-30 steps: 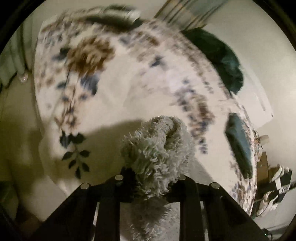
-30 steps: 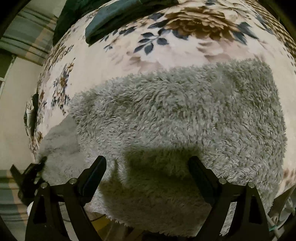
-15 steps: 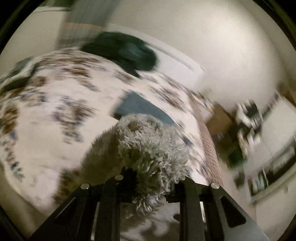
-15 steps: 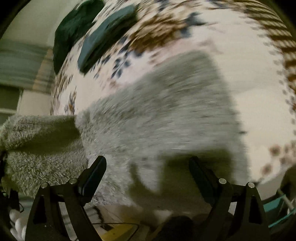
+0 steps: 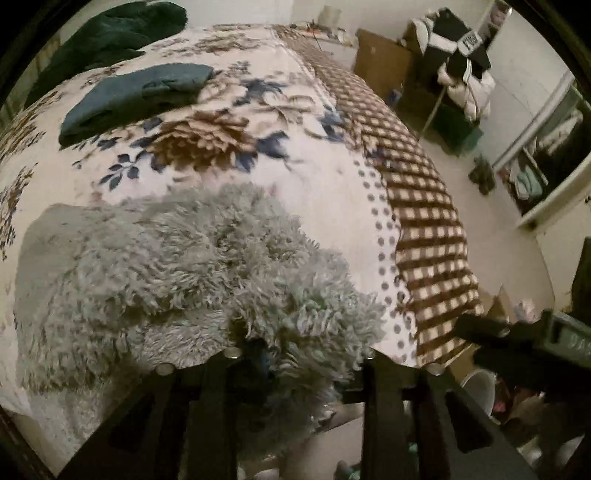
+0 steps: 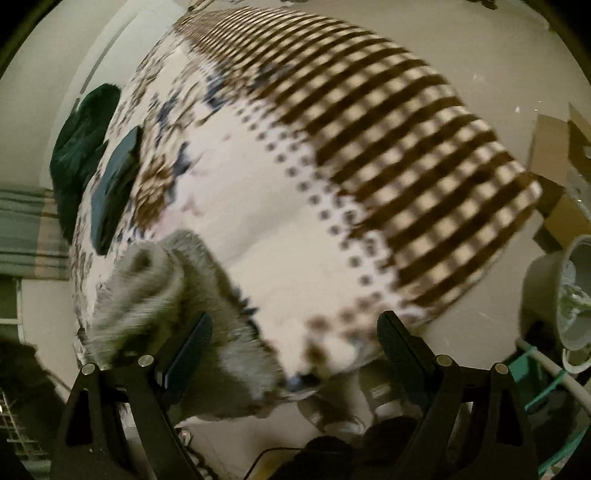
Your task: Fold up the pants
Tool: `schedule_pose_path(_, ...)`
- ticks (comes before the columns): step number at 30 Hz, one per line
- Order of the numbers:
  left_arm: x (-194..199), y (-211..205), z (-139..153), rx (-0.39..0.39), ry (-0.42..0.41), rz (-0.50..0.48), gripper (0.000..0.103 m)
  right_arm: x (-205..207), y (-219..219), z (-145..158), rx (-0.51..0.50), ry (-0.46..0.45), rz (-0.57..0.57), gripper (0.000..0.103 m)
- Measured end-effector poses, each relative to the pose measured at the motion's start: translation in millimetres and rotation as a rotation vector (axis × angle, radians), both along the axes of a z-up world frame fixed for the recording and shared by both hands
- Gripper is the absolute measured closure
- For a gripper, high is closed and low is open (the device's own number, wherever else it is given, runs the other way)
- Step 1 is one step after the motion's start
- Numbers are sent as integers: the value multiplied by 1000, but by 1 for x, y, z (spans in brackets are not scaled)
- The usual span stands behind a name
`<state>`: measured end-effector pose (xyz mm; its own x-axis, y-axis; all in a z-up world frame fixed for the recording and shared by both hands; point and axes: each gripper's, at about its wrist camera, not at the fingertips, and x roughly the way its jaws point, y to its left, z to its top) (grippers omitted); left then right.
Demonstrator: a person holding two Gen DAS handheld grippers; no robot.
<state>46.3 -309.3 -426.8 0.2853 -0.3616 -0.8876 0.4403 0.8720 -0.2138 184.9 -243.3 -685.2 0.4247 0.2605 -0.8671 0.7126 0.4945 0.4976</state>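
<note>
- Left gripper (image 5: 299,354): at 6 o'clock of its own view, jaws opening; a tuft of the grey fleece pants (image 5: 155,280) lies between them, and whether the pads press on it cannot be told under the pile.
- Right gripper (image 6: 295,350): at 6 o'clock of its own view, jaws wide apart, nothing clamped; its left finger (image 6: 186,354) lies over the fleece edge, the other over bare cover.
- Pants: heaped on the near part of the bed, running from 6 toward 9 o'clock in the left view, a doubled layer on top; in the right view a rolled end shows at 8 o'clock.
- Bedspread (image 5: 332,192): floral, with a dotted band and a brown check border toward 3 o'clock.
- Teal folded garment (image 5: 136,96): at 11 o'clock, well apart from the pants; a darker green heap (image 5: 107,33) lies beyond it.
- Step, as judged: a fold carried across is being let go.
- Next move, as judged: calls for the left jaws to clear the pile without dragging it, then squaring of the edges for another fold.
</note>
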Motion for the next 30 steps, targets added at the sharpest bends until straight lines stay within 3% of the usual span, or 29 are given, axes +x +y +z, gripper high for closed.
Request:
schedule_pose_path(1,0,2,0,-11,7,-11,49,-3,-5,-1,-2,-1,-4,11)
schedule_pose_path(2,1,5,5,-36,24,-26,20,-3,-9,-1,-3,-4,-7,11)
schedule_pose_path(4,-2,11,19,-87,40,-36,7,-1,-13,-2,8,-13,-11,10)
schedule_pose_path(6,-8,15,29,-113,51,-53,7,2,-16,-4,32,-31,-5,3)
schedule_pose_path(10,-1,54,61,-170,67,-36,6,26,-4,2,89,-95,48,2)
schedule_pose_path(13,27,122,77,-162,54,102,6,63,19,7,149,-164,158,2)
schedule_pose_path(19,93,223,38,-17,110,323,6,138,66,3,220,-225,318,2)
schedule_pose_path(23,118,241,0,14,191,342,6,178,92,-22,305,-145,366,4)
schedule_pose_path(24,121,242,-5,17,207,350,6,181,94,-23,296,-145,358,27)
schedule_pose_path(25,123,242,-10,4,222,348,6,183,94,-19,269,-151,358,79)
schedule_pose_path(26,125,241,-13,-7,237,344,6,183,93,-13,251,-149,353,85)
schedule_pose_path(30,138,224,-17,-25,240,309,6,168,60,18,136,-193,228,86)
